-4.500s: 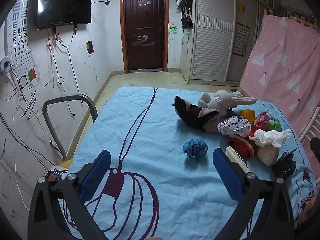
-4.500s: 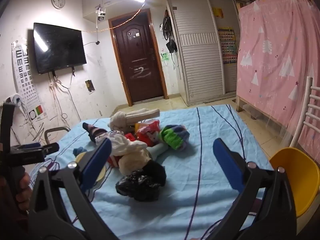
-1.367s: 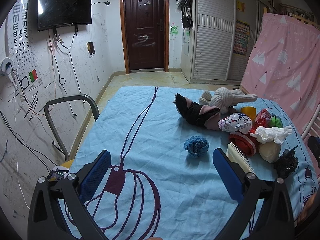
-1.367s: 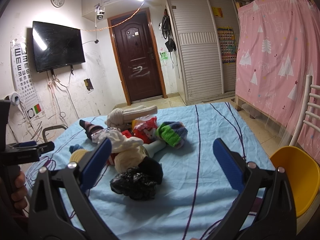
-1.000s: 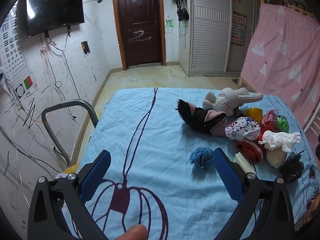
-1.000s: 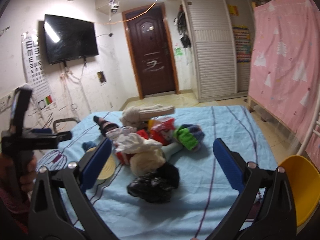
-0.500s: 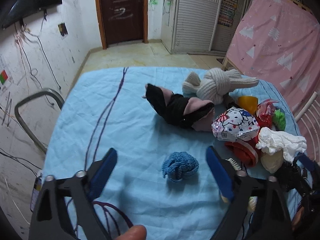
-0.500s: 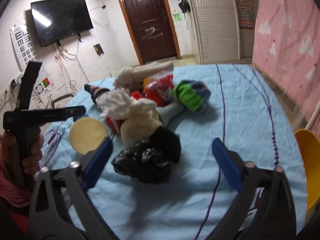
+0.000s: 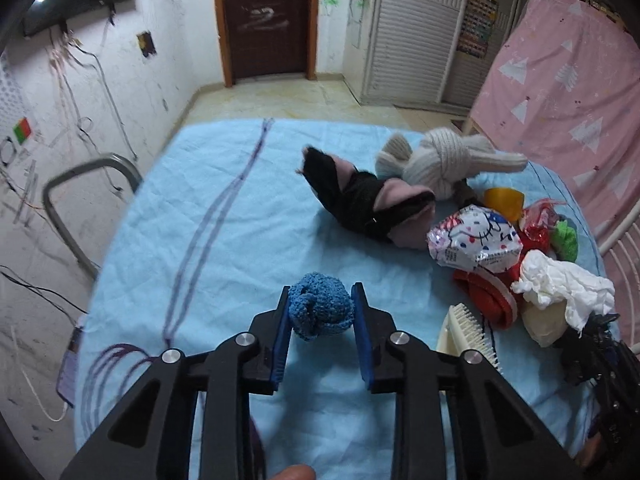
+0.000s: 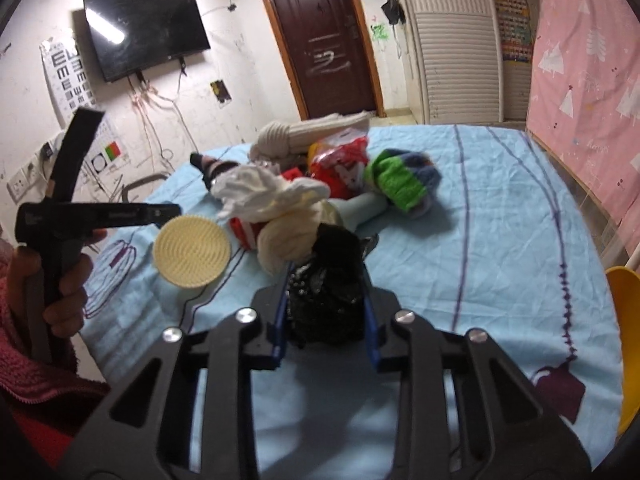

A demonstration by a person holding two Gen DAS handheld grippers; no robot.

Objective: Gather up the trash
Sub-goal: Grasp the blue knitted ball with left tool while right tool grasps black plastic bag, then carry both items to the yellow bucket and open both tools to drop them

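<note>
A blue knitted ball point(image 9: 320, 314) lies on the light blue sheet point(image 9: 208, 240). My left gripper point(image 9: 320, 296) is closing, and its blue pads point(image 9: 282, 320) press the ball from both sides. In the right wrist view a crumpled black plastic bag point(image 10: 326, 304) sits at the near end of the pile, with my right gripper point(image 10: 326, 276) shut on it. The same bag point(image 9: 588, 352) shows at the right edge of the left wrist view. A hand point(image 10: 60, 280) holds the left gripper's handle at the far left.
The pile holds white crumpled tissue point(image 9: 560, 284), a cream brush point(image 9: 468, 336), a printed foil wrapper point(image 9: 476, 240), a black and pink slipper point(image 9: 368, 204), a cream knit bundle point(image 9: 444, 160) and a green sock point(image 10: 396, 184). A grey chair frame point(image 9: 80, 200) and a yellow chair point(image 10: 624, 340) flank the bed.
Both grippers dropped towards the sheet and tilted down. The left jaws went from wide open to closed around the blue ball. The right jaws closed on the black bag.
</note>
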